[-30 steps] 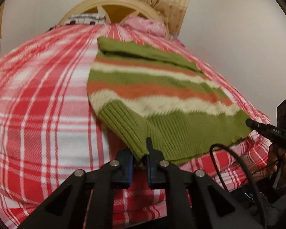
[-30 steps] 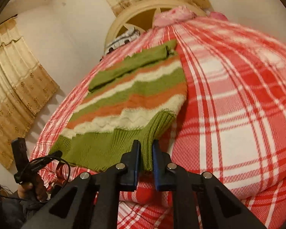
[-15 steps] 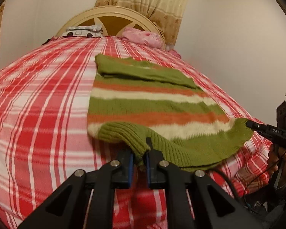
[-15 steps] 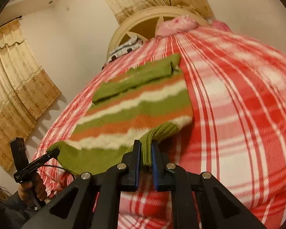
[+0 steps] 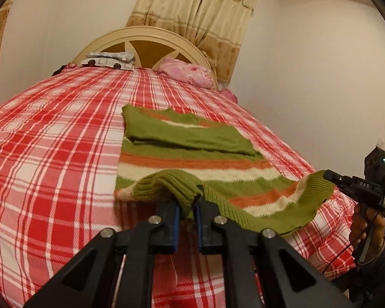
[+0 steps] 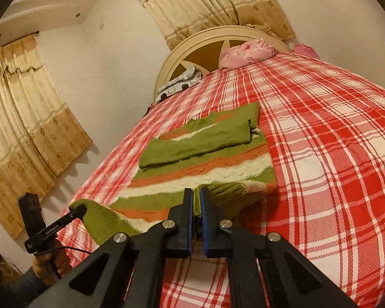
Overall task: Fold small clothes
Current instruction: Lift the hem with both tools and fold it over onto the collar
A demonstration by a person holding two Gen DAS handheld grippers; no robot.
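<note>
A small knitted sweater (image 5: pixel 192 154) with green, orange and cream stripes lies on a red plaid bed, its sleeve folded across the chest. My left gripper (image 5: pixel 186 206) is shut on the left corner of the ribbed green hem and holds it lifted over the body. My right gripper (image 6: pixel 196 202) is shut on the right hem corner, also lifted. The sweater (image 6: pixel 205 161) shows in the right wrist view too. Each gripper shows in the other's view, the right one (image 5: pixel 331 177) and the left one (image 6: pixel 77 209), both pinching the hem.
The red plaid bed cover (image 5: pixel 51 154) spreads wide on the left. At the cream headboard (image 5: pixel 146 41) lie a pink cloth (image 5: pixel 184 73) and a grey patterned bundle (image 5: pixel 107 60). A white wall runs close along the bed's right side. Beige curtains (image 6: pixel 25 118) hang beyond.
Both grippers have lifted the hem and carried it forward over the sweater's body toward the headboard. The lower part is now doubled over and the hem hangs between the two grippers.
</note>
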